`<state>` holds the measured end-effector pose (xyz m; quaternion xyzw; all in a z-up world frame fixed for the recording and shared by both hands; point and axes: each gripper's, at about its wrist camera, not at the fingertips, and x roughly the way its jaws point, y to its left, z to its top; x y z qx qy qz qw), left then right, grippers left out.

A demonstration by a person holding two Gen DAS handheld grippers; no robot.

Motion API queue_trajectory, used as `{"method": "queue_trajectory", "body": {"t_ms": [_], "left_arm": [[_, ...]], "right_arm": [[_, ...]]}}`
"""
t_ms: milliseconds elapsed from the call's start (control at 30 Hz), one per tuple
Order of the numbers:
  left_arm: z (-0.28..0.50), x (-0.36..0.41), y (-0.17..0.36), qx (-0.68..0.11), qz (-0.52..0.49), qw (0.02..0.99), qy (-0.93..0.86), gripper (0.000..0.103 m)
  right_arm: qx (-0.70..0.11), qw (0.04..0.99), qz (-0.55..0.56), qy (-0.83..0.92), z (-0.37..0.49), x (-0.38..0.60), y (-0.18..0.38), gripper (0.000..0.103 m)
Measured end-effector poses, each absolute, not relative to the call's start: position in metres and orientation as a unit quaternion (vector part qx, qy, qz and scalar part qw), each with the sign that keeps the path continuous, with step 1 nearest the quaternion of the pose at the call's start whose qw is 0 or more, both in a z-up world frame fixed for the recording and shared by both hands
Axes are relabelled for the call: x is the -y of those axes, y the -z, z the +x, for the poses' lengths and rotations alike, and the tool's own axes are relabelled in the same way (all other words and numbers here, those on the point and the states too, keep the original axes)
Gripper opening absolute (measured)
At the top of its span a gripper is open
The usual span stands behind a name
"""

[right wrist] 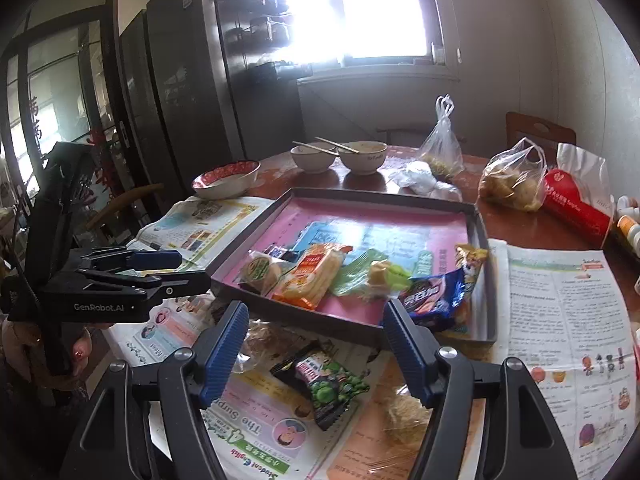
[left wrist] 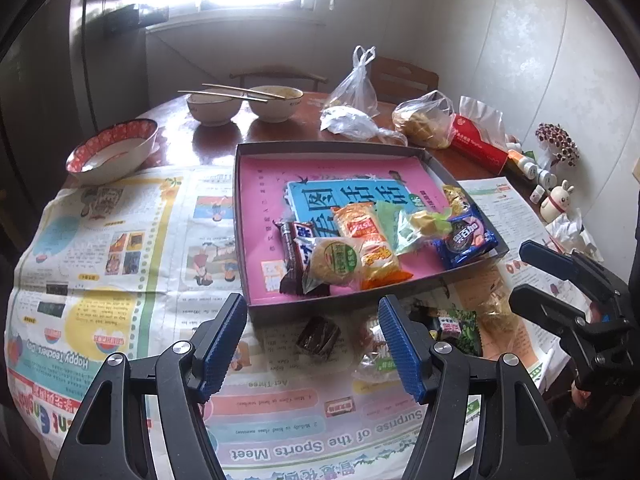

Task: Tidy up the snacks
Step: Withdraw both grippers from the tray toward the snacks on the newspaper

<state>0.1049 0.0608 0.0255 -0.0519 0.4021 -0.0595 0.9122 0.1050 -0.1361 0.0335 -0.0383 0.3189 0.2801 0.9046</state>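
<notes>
Newspaper (left wrist: 120,240) covers the table's near side. On it sits the grey tray (left wrist: 424,156), pink-lined, with wrapped snacks (left wrist: 360,240) piled at its near edge. Left gripper (left wrist: 312,344): jaws apart, empty, above a dark wrapped snack (left wrist: 318,336) outside the tray. Right gripper (right wrist: 316,352): jaws apart, empty, above a green pea packet (right wrist: 324,380).

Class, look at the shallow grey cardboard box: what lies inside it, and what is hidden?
Inside the shallow grey cardboard box, a pink sheet with a blue printed panel lines the floor. Wrapped snacks cluster near the front: an orange packet, a blue cookie packet, a round pastry. They cover part of the sheet's print.
</notes>
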Motion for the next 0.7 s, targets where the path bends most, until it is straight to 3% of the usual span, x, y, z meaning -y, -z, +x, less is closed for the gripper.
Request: {"method": "queue_trajectory", "body": {"t_ms": [700], "left_arm": [[0.098,-0.06,-0.013,-0.426,-0.037,0.902,0.059,0.07]], "right_arm": [[-0.36,0.886,-0.091,-0.278,0.107,0.127,-0.007,0.069]]}}
